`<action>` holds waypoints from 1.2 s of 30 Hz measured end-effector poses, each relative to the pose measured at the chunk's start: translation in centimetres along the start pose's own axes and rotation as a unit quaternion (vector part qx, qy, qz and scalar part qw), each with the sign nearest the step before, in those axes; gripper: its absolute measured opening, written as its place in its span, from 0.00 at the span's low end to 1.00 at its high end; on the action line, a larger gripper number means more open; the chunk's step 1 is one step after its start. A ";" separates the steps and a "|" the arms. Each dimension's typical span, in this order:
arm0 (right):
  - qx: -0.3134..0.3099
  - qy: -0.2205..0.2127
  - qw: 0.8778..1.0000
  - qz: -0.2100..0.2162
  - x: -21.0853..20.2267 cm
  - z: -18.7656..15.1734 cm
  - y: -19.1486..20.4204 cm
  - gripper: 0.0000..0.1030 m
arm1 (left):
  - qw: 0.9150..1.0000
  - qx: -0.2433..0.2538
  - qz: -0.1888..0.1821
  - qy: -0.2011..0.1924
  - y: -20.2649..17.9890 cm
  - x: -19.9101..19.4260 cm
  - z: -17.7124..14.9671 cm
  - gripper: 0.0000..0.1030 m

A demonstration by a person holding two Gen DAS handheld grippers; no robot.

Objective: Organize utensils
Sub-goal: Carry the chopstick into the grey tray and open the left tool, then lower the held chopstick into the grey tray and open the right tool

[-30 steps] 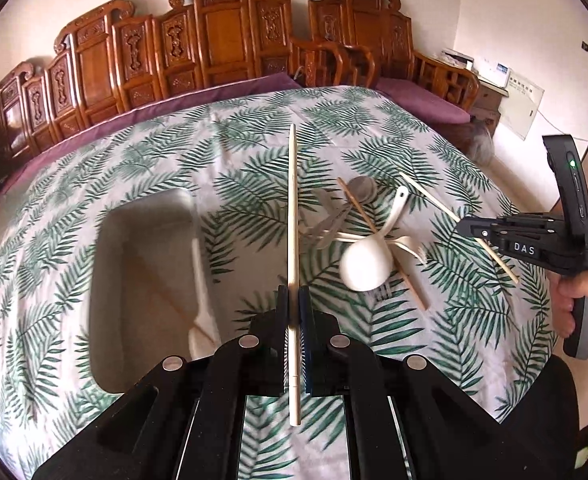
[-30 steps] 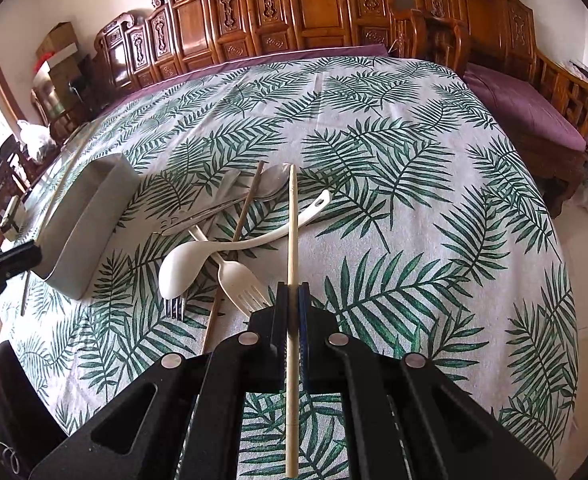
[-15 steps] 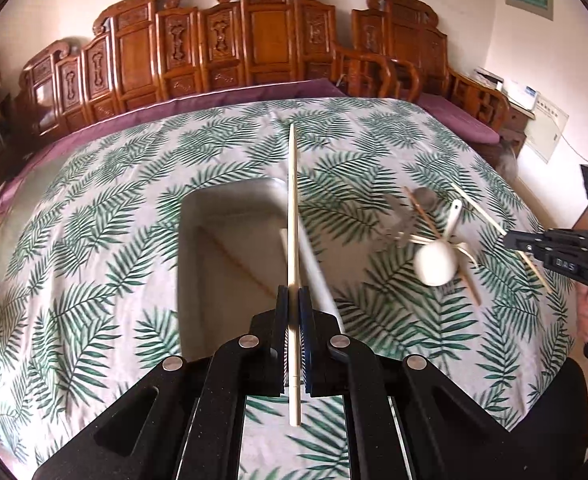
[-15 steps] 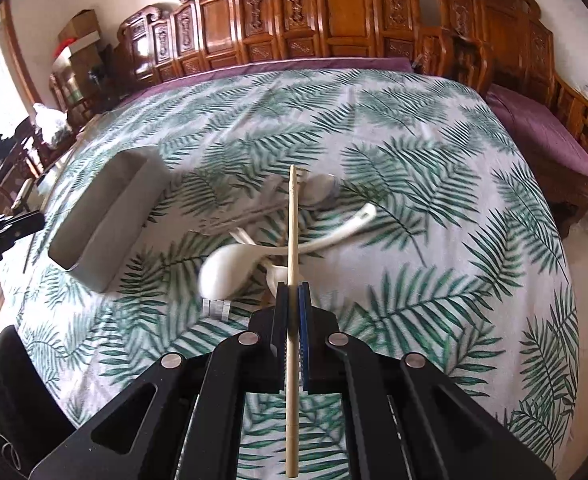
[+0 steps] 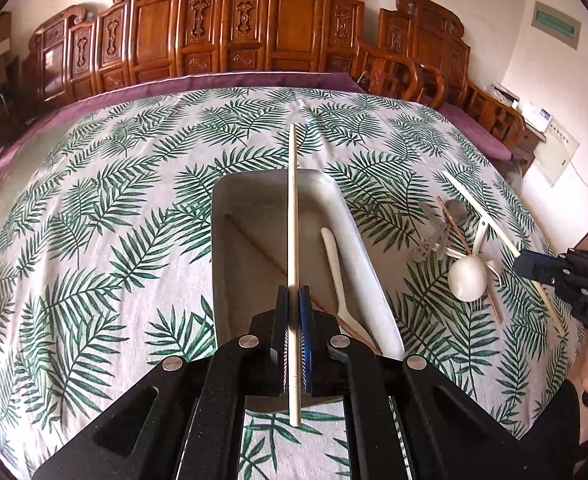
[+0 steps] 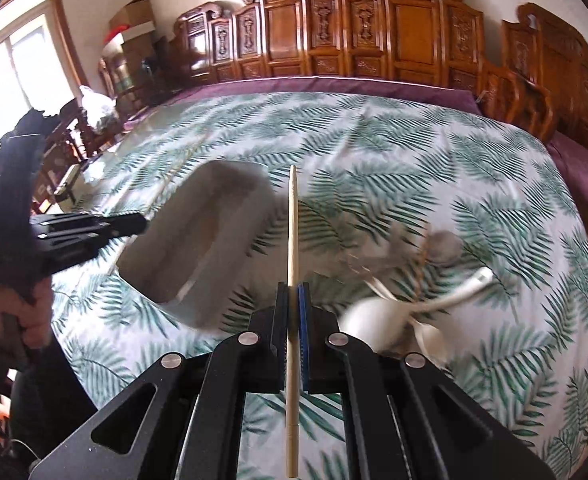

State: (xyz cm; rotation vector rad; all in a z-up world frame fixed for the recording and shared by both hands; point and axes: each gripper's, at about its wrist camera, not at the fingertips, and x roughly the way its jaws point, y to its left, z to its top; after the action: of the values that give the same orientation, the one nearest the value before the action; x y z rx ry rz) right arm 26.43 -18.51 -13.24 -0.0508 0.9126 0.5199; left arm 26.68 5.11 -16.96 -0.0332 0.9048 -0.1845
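My left gripper [image 5: 293, 300] is shut on a pale chopstick [image 5: 293, 208] and holds it lengthwise above the grey tray [image 5: 354, 220]. The tray holds a brown chopstick [image 5: 254, 242] and a cream utensil [image 5: 336, 264]. My right gripper [image 6: 293, 300] is shut on another pale chopstick [image 6: 293, 216], just right of the tray [image 6: 174, 280]; it also shows in the left wrist view [image 5: 534, 270]. A pile of utensils lies right of the tray: a white spoon [image 5: 468, 278], a brown chopstick [image 5: 454, 224] and metal pieces [image 5: 434, 236].
The table wears a palm-leaf cloth [image 5: 114, 220]. Carved wooden chairs [image 5: 234, 32] line the far side. The blurred utensil pile [image 6: 406, 304] sits right of my right gripper. The left gripper [image 6: 130, 224] shows in the right wrist view at the tray's left.
Both grippers have swung left with their chopsticks. The left one went from beside the tray to over it. The right one left the pile and came near the tray.
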 end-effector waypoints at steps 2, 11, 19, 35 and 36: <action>-0.002 0.000 1.000 0.007 0.5 0.7 1.1 0.06 | 1.000 -0.002 -0.003 0.001 0.3 0.1 0.1 0.04; -0.008 0.003 1.000 0.023 2.8 2.7 4.5 0.06 | 1.000 -0.010 -0.012 -0.007 1.6 -0.5 0.7 0.28; -0.011 0.015 0.999 0.028 5.0 3.6 6.8 0.06 | 0.999 -0.007 -0.005 -0.037 3.3 -3.6 0.4 0.31; 0.041 0.039 0.998 0.023 10.7 5.6 9.5 0.06 | 0.994 -0.006 0.039 -0.102 6.1 -7.8 0.5 0.76; 0.046 0.040 0.998 0.023 11.1 5.8 9.4 0.06 | 0.994 -0.009 0.040 -0.103 6.4 -7.9 0.6 0.76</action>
State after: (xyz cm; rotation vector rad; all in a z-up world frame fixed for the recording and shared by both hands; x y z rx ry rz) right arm 31.96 -4.23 -16.49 0.0331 1.0177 0.5208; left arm 23.25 12.71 -11.11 -0.0309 0.7000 -0.0955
